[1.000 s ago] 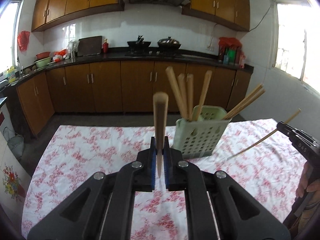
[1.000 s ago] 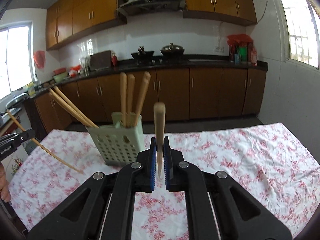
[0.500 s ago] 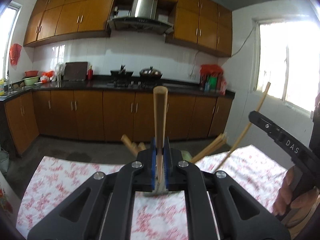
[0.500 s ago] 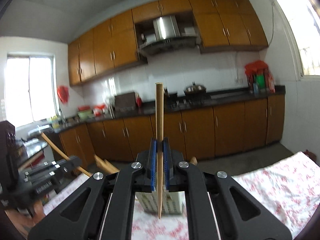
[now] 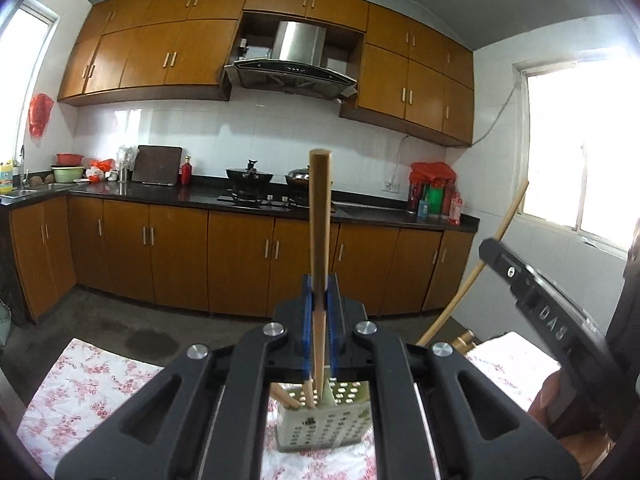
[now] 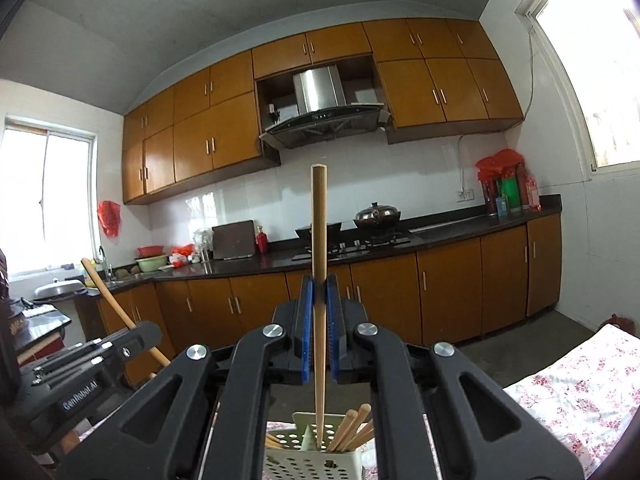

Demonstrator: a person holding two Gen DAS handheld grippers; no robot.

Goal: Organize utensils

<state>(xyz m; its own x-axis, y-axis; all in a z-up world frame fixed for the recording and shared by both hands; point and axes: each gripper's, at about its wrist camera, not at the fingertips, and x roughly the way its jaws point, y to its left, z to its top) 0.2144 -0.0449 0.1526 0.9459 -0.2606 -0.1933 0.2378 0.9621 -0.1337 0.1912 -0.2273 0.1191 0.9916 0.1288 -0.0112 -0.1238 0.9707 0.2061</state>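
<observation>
My left gripper [image 5: 319,316] is shut on a wooden chopstick [image 5: 320,240] held upright, its thin tip down inside the pale green perforated utensil holder [image 5: 320,428] below. My right gripper [image 6: 319,320] is shut on another chopstick [image 6: 319,264], also upright, its tip at the holder's mouth [image 6: 316,460]. Several chopsticks [image 6: 352,432] stand in the holder. The right gripper also shows at the right of the left wrist view [image 5: 532,288] with its chopstick [image 5: 476,272] slanted. The left gripper shows at the left of the right wrist view [image 6: 88,380].
The holder stands on a table with a white cloth with red flowers [image 5: 88,392], also in the right wrist view [image 6: 572,384]. Behind are brown kitchen cabinets [image 5: 180,256], a dark counter with pots [image 5: 248,176] and a range hood [image 5: 292,68].
Both grippers have tilted up and moved over the holder, bringing their chopsticks upright with tips lowered into or at its mouth. The table has dropped out of most of both views.
</observation>
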